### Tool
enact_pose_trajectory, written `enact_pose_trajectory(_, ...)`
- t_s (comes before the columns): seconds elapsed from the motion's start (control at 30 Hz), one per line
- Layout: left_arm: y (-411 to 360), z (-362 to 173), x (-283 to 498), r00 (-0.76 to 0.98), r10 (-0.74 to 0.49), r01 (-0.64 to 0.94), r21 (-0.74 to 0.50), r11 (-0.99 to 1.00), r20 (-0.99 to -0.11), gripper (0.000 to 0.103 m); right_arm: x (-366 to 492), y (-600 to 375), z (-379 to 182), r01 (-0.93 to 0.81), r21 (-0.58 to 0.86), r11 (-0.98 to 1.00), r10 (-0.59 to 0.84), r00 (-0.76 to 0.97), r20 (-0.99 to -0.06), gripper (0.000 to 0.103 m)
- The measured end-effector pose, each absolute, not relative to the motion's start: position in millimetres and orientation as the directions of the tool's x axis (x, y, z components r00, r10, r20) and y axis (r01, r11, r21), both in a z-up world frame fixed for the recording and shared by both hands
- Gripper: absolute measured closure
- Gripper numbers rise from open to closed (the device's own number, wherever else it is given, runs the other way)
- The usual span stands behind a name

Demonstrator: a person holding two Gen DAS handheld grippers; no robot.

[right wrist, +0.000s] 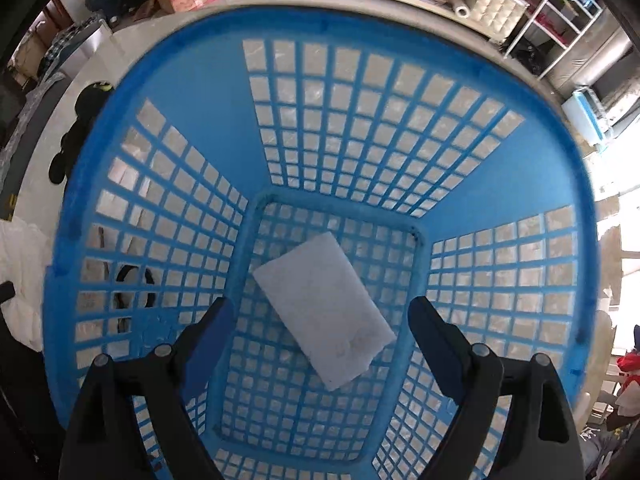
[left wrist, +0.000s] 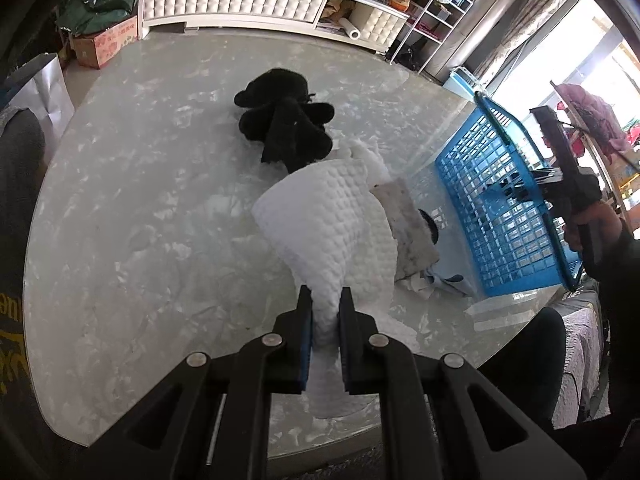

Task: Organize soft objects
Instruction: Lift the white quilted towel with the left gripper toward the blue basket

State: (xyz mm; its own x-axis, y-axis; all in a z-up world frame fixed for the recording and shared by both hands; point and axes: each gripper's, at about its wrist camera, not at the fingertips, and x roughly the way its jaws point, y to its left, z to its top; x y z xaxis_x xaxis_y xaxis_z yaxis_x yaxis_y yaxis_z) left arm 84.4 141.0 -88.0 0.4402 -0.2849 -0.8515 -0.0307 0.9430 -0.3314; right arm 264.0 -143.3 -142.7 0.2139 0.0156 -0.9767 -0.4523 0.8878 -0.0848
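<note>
Cardboard box (left wrist: 105, 42) print unreadable, blue basket (right wrist: 208, 80) unlabelled

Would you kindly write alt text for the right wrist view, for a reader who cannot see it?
Looking down into a blue plastic basket with lattice walls, where a pale rectangular sponge lies on the bottom. The right gripper hangs open above it, holding nothing. White cloth shows at the left edge, outside the basket.

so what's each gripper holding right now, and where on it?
Left gripper is shut on the white cloth, pinching a bunched edge. Right gripper is open over the basket, holding nothing.
</note>
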Motion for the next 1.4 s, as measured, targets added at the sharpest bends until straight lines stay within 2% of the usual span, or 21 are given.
enact_pose_trajectory(0.33, 115.8, -42.1, 92.3, 0.495, -0.301, 0.040, -0.325, 0.945, -0.815, 0.093, 267.4, -140.8, -156.2, -0.479, -0.068, 0.875, 0.030, 0.194, -0.981, 0.015)
enact_pose_trajectory(0.7, 50.3, 3.2, 124.3, 0.527, -0.372, 0.190, -0.321, 0.928, -0.764, 0.093, 265.7, -148.7, -156.9, -0.510, -0.022, 0.860, 0.062, 0.146, -0.987, 0.013)
enact_pose_trajectory(1.07, 11.0, 14.7, 147.0, 0.527, -0.376, 0.251, -0.283, 0.926, -0.762, 0.093, 256.9, -166.4, -148.4, -0.520, 0.048, 0.853, 0.152, 0.158, -0.976, 0.012)
enact_pose_trajectory(1.4, 5.2, 7.6, 144.1, 0.507, -0.370, 0.247, -0.280, 0.928, -0.779, 0.093, 247.0, -162.4, -157.4, -0.558, 0.069, 0.827, 0.157, 0.111, -0.981, 0.008)
